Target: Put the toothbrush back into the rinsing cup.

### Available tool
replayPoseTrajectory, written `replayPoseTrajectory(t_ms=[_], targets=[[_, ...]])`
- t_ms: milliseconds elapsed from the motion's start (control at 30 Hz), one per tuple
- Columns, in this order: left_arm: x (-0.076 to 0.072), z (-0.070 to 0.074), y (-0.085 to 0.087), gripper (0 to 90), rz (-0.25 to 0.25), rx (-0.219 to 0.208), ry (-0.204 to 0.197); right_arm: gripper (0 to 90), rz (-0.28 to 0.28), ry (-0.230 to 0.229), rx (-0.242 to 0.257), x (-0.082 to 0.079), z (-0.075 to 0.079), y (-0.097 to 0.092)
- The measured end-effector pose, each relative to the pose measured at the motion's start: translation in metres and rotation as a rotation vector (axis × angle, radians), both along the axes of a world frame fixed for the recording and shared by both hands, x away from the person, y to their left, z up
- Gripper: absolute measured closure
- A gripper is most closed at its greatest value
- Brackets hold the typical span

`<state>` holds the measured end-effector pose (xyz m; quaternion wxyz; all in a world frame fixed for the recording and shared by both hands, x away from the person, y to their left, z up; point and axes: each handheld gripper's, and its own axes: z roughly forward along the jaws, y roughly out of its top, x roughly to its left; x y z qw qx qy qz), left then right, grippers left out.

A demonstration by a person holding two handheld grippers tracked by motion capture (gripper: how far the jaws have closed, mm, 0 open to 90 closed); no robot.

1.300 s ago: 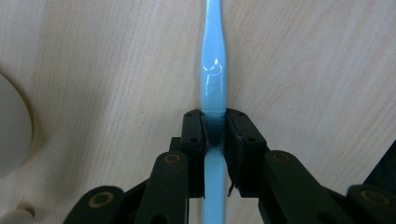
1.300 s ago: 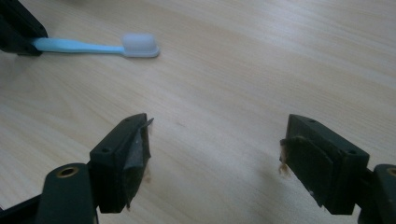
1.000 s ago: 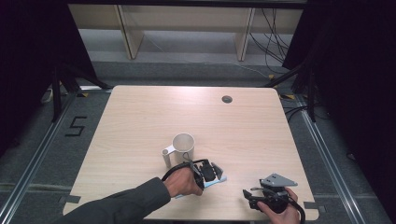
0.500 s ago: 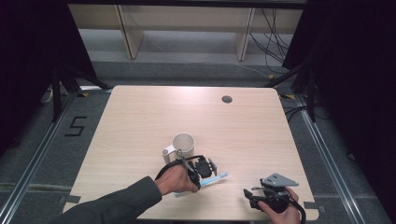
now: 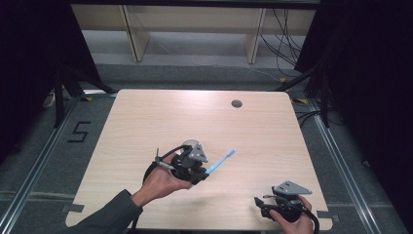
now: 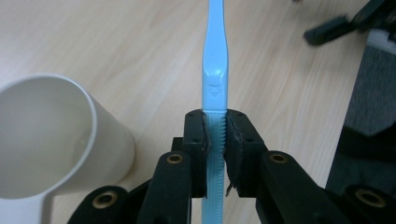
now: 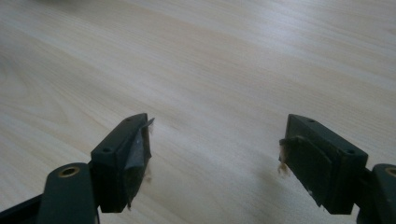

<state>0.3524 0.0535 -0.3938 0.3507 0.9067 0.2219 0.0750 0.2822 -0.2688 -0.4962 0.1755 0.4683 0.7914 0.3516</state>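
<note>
My left gripper (image 5: 202,171) is shut on the handle of a light blue toothbrush (image 5: 222,160), which slants up and to the right above the table. In the left gripper view the toothbrush (image 6: 215,70) runs straight up from between the closed jaws of that gripper (image 6: 215,127). A white cup (image 6: 51,140) with a handle stands just to the left of it. In the high view the cup (image 5: 191,144) is mostly hidden behind the gripper. My right gripper (image 5: 261,206) rests near the table's front right edge. It (image 7: 215,144) is open with only bare table between its jaws.
The light wooden table (image 5: 253,141) has a round cable hole (image 5: 236,103) at the far right. Shelving and cables stand beyond the far edge. The right gripper (image 6: 345,21) shows far off in the left gripper view.
My left gripper has moved left and away with the toothbrush, raising it beside the cup; the brush now slants up to the right. The right gripper has stayed put.
</note>
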Motion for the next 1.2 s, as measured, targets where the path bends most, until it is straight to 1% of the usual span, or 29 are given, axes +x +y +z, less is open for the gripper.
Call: replayPoseTrajectory(t_ms=[100,133,167,200,233,267,300,333,400,433,467,500,533,567,600,633,700,733,800,867,900,933,967,1000,1067,1100,1133,1167,1200], targets=[[-0.001,0.008,0.009,78.4,0.021,-0.077,-0.041,24.1,0.014,-0.017,-0.013,0.001,-0.001,-0.001],[0.000,0.009,0.012,78.4,0.029,-0.093,-0.064,24.1,0.001,0.001,0.004,0.000,0.000,0.000],[0.001,0.008,0.017,78.4,0.044,-0.134,-0.080,24.1,0.001,-0.009,0.005,0.000,0.000,0.000],[0.001,0.008,0.017,78.4,0.044,-0.134,-0.080,24.2,-0.009,-0.009,-0.020,-0.001,0.001,-0.001],[0.001,0.008,0.019,78.4,0.047,-0.157,-0.092,24.2,-0.009,-0.009,-0.020,-0.001,0.001,-0.001],[0.000,0.007,0.021,78.4,0.062,-0.191,-0.107,24.1,-0.028,0.020,0.010,-0.002,0.001,0.001],[0.000,0.007,0.023,78.4,0.068,-0.206,-0.126,24.2,-0.020,0.019,0.014,-0.002,0.000,0.001],[-0.001,0.006,0.026,78.4,0.081,-0.254,-0.138,24.1,-0.030,0.024,0.018,-0.002,0.001,0.001],[-0.002,0.006,0.029,78.4,0.087,-0.263,-0.148,24.1,-0.011,0.015,0.005,-0.001,0.000,0.000],[-0.004,0.005,0.033,78.4,0.087,-0.297,-0.161,24.1,0.003,0.001,0.000,0.000,0.000,0.000],[-0.005,0.005,0.036,78.4,0.095,-0.309,-0.171,24.1,-0.018,0.026,0.016,-0.002,0.000,0.001],[-0.005,0.005,0.036,78.4,0.095,-0.309,-0.171,24.1,-0.018,0.026,0.016,-0.002,0.000,0.001],[-0.005,0.004,0.042,78.4,0.106,-0.349,-0.191,24.1,-0.013,0.000,-0.012,-0.001,0.001,-0.001],[-0.005,0.004,0.045,78.4,0.107,-0.370,-0.195,24.1,-0.016,0.003,-0.013,-0.001,0.001,-0.001],[-0.005,0.004,0.045,78.4,0.107,-0.370,-0.195,24.1,-0.016,0.003,-0.013,-0.001,0.001,-0.001],[-0.006,0.003,0.048,78.4,0.118,-0.387,-0.206,24.1,-0.028,0.017,0.009,-0.002,0.000,0.001],[-0.006,0.001,0.054,78.4,0.135,-0.407,-0.220,24.1,-0.040,0.025,0.018,-0.003,0.001,0.001],[-0.006,0.000,0.057,78.4,0.138,-0.425,-0.225,24.1,-0.030,0.004,0.009,-0.002,0.000,0.001],[-0.007,-0.002,0.065,78.4,0.152,-0.466,-0.244,24.1,-0.025,0.024,0.013,-0.002,0.000,0.001],[-0.007,-0.002,0.068,78.4,0.160,-0.478,-0.259,24.1,-0.029,0.029,0.018,-0.002,0.001,0.001],[-0.007,-0.002,0.072,78.4,0.168,-0.488,-0.267,24.1,-0.028,0.014,0.006,-0.002,0.001,0.000],[-0.008,-0.002,0.076,78.4,0.184,-0.520,-0.284,24.1,-0.019,0.003,-0.011,-0.001,0.001,-0.001],[-0.008,-0.002,0.076,78.4,0.184,-0.520,-0.284,24.1,-0.019,0.003,-0.011,-0.001,0.001,-0.001],[-0.008,-0.002,0.079,78.4,0.184,-0.536,-0.286,24.1,-0.028,0.027,0.013,-0.002,0.000,0.001],[-0.008,-0.001,0.084,78.4,0.202,-0.554,-0.308,24.1,-0.032,0.022,0.016,-0.002,0.000,0.001],[-0.008,-0.002,0.086,78.4,0.204,-0.566,-0.312,24.1,-0.015,-0.005,-0.004,0.000,0.000,-0.001],[-0.008,-0.002,0.089,78.4,0.212,-0.581,-0.324,24.1,-0.014,-0.003,-0.003,0.000,0.000,0.000],[-0.007,-0.003,0.092,78.4,0.222,-0.596,-0.330,24.1,-0.023,0.030,0.017,-0.002,0.000,0.002],[-0.006,-0.004,0.095,78.4,0.236,-0.606,-0.339,24.1,-0.020,0.020,0.014,-0.001,0.000,0.001]])
